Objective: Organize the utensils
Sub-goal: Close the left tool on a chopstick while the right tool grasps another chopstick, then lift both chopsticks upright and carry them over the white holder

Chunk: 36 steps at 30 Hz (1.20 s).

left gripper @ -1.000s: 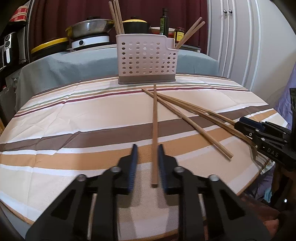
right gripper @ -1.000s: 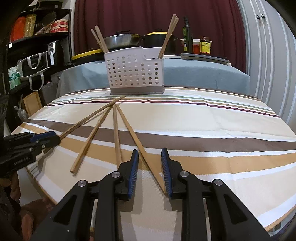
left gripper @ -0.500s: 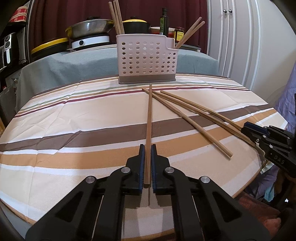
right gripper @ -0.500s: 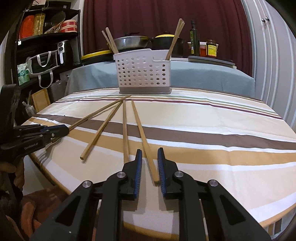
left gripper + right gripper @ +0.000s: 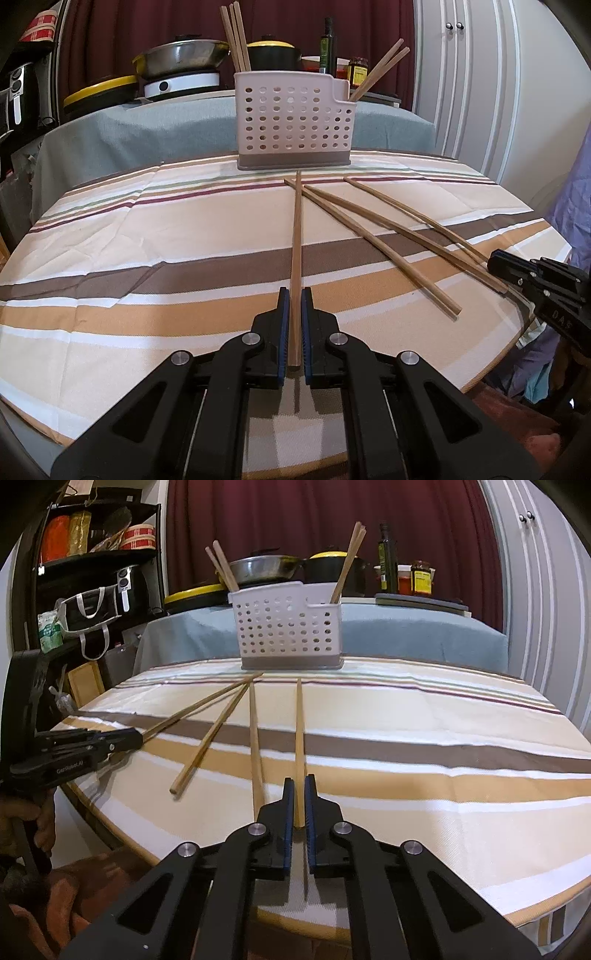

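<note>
A white perforated utensil holder [image 5: 293,127] [image 5: 288,627] stands at the far side of the striped tablecloth, with chopsticks upright in both ends. My left gripper [image 5: 294,295] is shut on the near end of a wooden chopstick [image 5: 296,229] that points straight at the holder. My right gripper [image 5: 300,781] is shut on another chopstick [image 5: 299,734], also aimed at the holder. Two loose chopsticks [image 5: 369,240] [image 5: 212,734] lie on the cloth between the held ones. Each gripper shows at the edge of the other's view: the right gripper [image 5: 532,280], the left gripper [image 5: 92,742].
The round table's edge [image 5: 491,365] curves close beneath both grippers. Behind the holder a grey-covered counter [image 5: 147,136] carries pots, a pan and bottles. A black shelf [image 5: 92,554] with an appliance and a bag stands at the left, and white cabinet doors [image 5: 480,92] at the right.
Both grippers went from open around a chopstick's near end to shut on it. The right gripper's chopstick has swung apart from the others, and both held near ends sit slightly raised.
</note>
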Available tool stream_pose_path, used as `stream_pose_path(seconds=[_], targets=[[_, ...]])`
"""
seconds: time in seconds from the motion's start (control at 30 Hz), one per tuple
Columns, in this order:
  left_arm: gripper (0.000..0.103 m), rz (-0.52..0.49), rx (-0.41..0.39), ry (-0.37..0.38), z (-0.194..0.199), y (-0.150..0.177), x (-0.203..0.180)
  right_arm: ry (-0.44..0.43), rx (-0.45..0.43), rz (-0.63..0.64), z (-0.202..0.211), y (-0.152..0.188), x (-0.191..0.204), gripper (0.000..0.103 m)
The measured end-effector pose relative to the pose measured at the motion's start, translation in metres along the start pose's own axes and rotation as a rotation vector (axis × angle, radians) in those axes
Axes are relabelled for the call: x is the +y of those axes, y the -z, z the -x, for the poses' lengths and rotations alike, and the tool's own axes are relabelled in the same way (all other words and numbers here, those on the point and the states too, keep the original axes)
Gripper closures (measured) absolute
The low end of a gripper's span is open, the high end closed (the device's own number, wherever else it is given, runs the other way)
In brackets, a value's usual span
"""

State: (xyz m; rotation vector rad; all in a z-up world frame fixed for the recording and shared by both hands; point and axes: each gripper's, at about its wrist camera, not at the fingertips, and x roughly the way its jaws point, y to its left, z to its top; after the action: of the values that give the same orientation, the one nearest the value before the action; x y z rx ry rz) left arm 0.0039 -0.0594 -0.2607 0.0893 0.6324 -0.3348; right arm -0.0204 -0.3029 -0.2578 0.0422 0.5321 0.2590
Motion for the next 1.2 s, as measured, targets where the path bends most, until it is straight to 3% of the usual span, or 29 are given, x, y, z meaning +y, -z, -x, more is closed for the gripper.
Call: stream_pose_path(seconds=[0.47,0.93,1.2], targets=[[0.096,-0.038,-0.127,-0.028,0.032,-0.019,0.0,0.035,-0.111,-0.006,0.028,-0.031,-0.001,0.097],[0.096,0.003,-0.266,-0.044,0.083,-0.069,0.014,0.056,-0.239,-0.005,0.064,-0.078,-0.003,0.097],[0.096,0.021,-0.288,-0.049,0.093,-0.096,0.022,0.058,-0.258,-0.008,0.065,-0.101,-0.009,0.097]])
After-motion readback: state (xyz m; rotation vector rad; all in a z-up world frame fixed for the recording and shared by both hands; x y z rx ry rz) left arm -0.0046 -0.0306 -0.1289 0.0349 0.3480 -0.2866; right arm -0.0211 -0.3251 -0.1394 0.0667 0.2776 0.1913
